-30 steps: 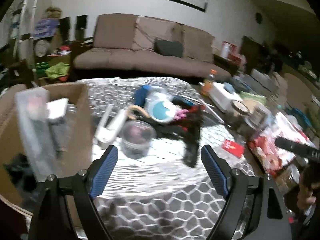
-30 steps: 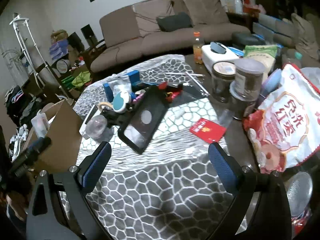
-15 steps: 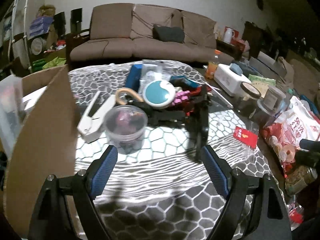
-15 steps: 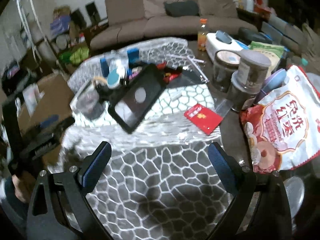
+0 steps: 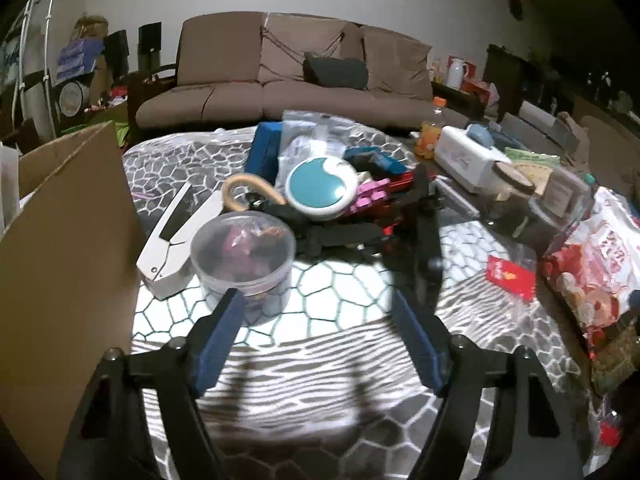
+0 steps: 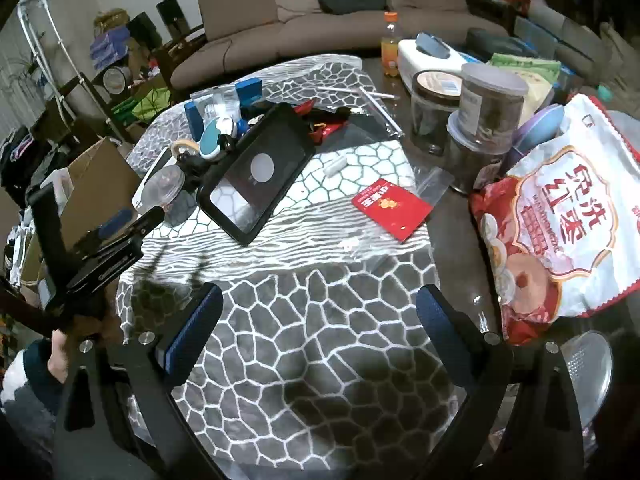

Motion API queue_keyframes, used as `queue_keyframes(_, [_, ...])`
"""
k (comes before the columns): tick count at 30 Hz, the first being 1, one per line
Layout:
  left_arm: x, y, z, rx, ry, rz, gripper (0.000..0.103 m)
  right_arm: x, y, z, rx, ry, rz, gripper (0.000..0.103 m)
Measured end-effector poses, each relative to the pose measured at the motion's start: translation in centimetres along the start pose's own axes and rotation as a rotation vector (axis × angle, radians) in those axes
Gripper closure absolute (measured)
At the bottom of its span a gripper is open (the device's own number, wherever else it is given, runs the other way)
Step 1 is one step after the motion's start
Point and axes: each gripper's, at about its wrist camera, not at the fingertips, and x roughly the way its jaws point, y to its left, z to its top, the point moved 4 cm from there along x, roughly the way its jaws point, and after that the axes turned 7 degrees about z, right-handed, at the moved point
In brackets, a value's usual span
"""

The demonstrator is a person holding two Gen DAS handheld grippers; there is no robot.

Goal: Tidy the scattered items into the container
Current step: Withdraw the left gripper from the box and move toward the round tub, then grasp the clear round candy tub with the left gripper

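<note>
Dim room, bright patch on the patterned tablecloth (image 5: 320, 344), heavy fisheye vignette.
Cloth glares white mid-table; finger shadows fall across it; edges bend and blacken; sofa (image 5: 280, 68) soft, far clutter murky.

Left tool (image 5: 318, 328): two black angular arms, each ending in a blue ribbed pad (image 5: 218, 340); one silver screw head at each arm joint. Right tool (image 6: 318, 332): same build, black frame, blue pads (image 6: 192, 336), silver screws on both arms. Seen from the right wrist view, the left tool's black body carries a line of small white lettering, too small to read. The person's hand (image 6: 60, 354) wears a dark blue cuff over a white and grey sleeve.
</note>
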Motion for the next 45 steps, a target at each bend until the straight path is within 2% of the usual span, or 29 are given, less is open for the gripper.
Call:
queue_keyframes(7, [3.5,1.8,1.0,-0.034,-0.024,0.103,0.028,0.9,1.1,-0.2,-0.044,0.039,0.019,0.006])
queue_keyframes(11, [5.2,1.6,1.7,0.011,-0.052,0.169,0.028,1.5,1.4,-0.4,-0.053,0.056,0.018,0.006])
queue_keyframes(14, [5.2,1.6,1.5,-0.002,-0.052,0.210,0.025,2.0,1.4,-0.4,-0.052,0.067,0.020,0.006])
queue_keyframes(17, [4.4,2.3,0.9,-0.065,-0.044,0.258,0.024,2.7,1.7,-0.4,-0.057,0.083,0.017,0.006])
queue_keyframes(19, [3.7,3.0,0.4,-0.121,-0.036,0.291,0.014,3.2,2.1,-0.4,-0.064,0.093,0.018,0.006])
queue_keyframes(20, [3.5,3.3,0.2,-0.143,-0.032,0.305,0.014,3.4,2.3,-0.4,-0.068,0.098,0.018,0.006])
queue_keyframes(22, [4.3,3.8,0.7,-0.137,-0.019,0.304,0.009,3.9,2.6,-0.4,-0.075,0.108,0.019,0.006])
queue_keyframes(24, [5.7,4.4,0.7,-0.166,0.043,0.270,0.000,4.3,3.0,-0.4,-0.082,0.118,0.019,0.006])
queue_keyframes(29, [8.0,4.6,0.1,-0.150,0.120,0.212,0.000,5.3,3.7,-0.4,-0.090,0.140,0.019,0.006])
queue_keyframes(30, [8.2,4.6,0.1,-0.146,0.121,0.203,0.001,5.3,3.7,-0.4,-0.089,0.141,0.020,0.006])
queue_keyframes(33, [8.3,4.5,0.2,-0.128,0.121,0.177,0.020,5.2,4.0,-0.3,-0.099,0.139,0.021,0.006])
queue_keyframes(38, [6.6,3.7,0.1,-0.084,0.095,0.153,0.021,4.9,4.2,0.1,-0.092,0.130,0.032,0.006])
queue_keyframes(42, [3.3,2.8,-0.2,-0.054,0.068,0.100,0.023,4.2,4.4,0.6,-0.071,0.111,0.071,0.006])
queue_keyframes(45, [1.6,2.3,-1.2,-0.024,0.105,0.060,0.024,3.8,4.4,0.9,-0.037,0.106,0.121,0.006])
